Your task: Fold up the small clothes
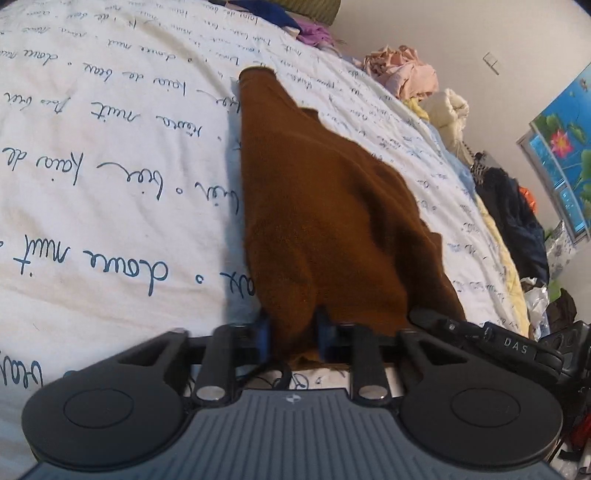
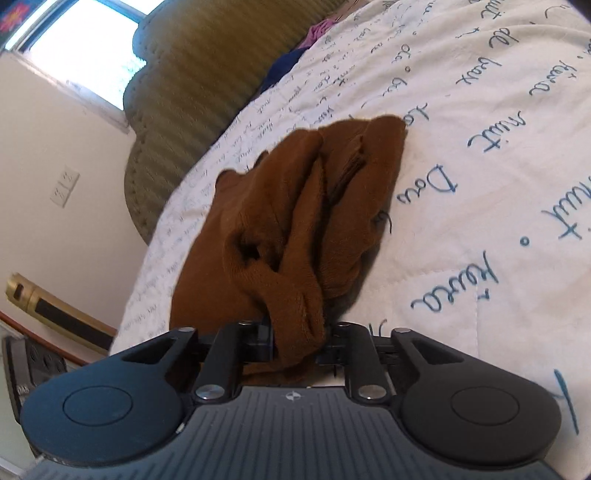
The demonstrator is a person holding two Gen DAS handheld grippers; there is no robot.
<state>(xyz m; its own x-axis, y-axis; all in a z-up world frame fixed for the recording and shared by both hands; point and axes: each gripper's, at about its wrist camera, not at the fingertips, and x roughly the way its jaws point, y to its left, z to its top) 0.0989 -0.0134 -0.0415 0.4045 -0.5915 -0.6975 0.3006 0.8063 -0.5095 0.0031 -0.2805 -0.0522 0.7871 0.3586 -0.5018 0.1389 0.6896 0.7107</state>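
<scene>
A brown knitted garment [image 1: 317, 206] lies on a white bedspread [image 1: 110, 155] printed with blue handwriting. In the left wrist view it runs away from me as a long flat strip, and my left gripper [image 1: 293, 338] is shut on its near end, the cloth pinched between the blue pads. In the right wrist view the same brown garment [image 2: 306, 221] is bunched in thick folds, and my right gripper [image 2: 297, 341] is shut on a rolled fold at its near edge. The other gripper's black body shows at the right edge of the left wrist view.
Heaps of other clothes, pink [image 1: 402, 72], cream [image 1: 448, 110] and dark [image 1: 513, 210], line the bed's far side. A purple item [image 1: 314, 35] lies near the head of the bed. An olive padded headboard [image 2: 207, 81] and a window [image 2: 85, 40] stand beyond the bedspread [image 2: 480, 184].
</scene>
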